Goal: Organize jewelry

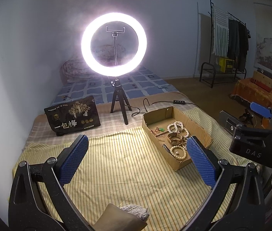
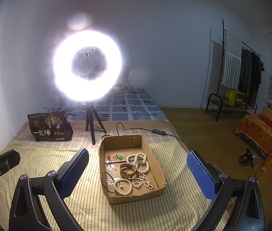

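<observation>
left gripper (image 1: 136, 157): jaws fully spread, nothing betw. pads, over striped cloth (image 1: 116, 173). right gripper (image 2: 137, 170): jaws wide, empty. jewelry, i.e. bead bracelets (image 2: 123, 186), bangle (image 2: 128, 170), green pendant (image 2: 119, 156), lies inside cardboard tray (image 2: 155, 165) on cloth.

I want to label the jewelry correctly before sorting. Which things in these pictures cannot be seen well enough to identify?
- Left wrist view: the near right end of the brown cardboard tray is hidden by the blue pad of the left tool.
- Right wrist view: the tiny green pendant is too small to show its shape.
- Right wrist view: glare from the white ring light blurs its phone clamp.
</observation>
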The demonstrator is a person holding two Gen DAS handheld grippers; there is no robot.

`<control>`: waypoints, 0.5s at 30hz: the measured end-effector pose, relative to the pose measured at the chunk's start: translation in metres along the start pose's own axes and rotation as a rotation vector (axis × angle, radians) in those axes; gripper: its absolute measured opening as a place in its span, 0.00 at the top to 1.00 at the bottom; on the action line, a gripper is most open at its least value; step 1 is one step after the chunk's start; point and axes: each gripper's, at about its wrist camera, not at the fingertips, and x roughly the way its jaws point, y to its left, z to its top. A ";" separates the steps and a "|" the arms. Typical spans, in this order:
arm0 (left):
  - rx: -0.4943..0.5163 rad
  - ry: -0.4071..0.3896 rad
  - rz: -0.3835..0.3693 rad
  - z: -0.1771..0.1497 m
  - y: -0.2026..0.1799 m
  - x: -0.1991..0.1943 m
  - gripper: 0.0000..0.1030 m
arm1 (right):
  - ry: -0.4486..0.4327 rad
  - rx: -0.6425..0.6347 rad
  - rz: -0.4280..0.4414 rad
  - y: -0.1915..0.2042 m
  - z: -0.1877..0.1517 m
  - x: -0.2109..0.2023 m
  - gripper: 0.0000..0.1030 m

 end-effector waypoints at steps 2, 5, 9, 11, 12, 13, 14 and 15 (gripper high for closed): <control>-0.004 -0.002 -0.002 0.000 0.000 0.000 0.00 | -0.002 -0.003 -0.003 0.001 0.000 0.000 0.00; -0.007 -0.004 0.000 -0.001 0.001 0.000 0.00 | 0.003 -0.008 -0.003 0.002 -0.001 0.002 0.00; -0.009 -0.005 0.000 -0.001 0.003 0.000 0.00 | 0.012 -0.013 -0.002 0.002 -0.002 0.004 0.00; -0.009 -0.004 0.001 -0.001 0.003 0.000 0.00 | 0.013 -0.012 -0.001 0.002 -0.002 0.004 0.00; -0.010 -0.005 0.000 0.000 0.003 0.000 0.00 | 0.013 -0.011 -0.002 0.002 -0.003 0.004 0.00; -0.010 -0.005 0.000 0.000 0.003 0.000 0.00 | 0.012 -0.011 -0.002 0.002 -0.003 0.004 0.00; -0.010 -0.006 0.000 0.000 0.003 0.000 0.00 | 0.012 -0.012 -0.002 0.002 -0.003 0.004 0.00; -0.010 -0.006 0.000 -0.001 0.002 0.000 0.00 | 0.013 -0.012 -0.002 0.002 -0.003 0.004 0.00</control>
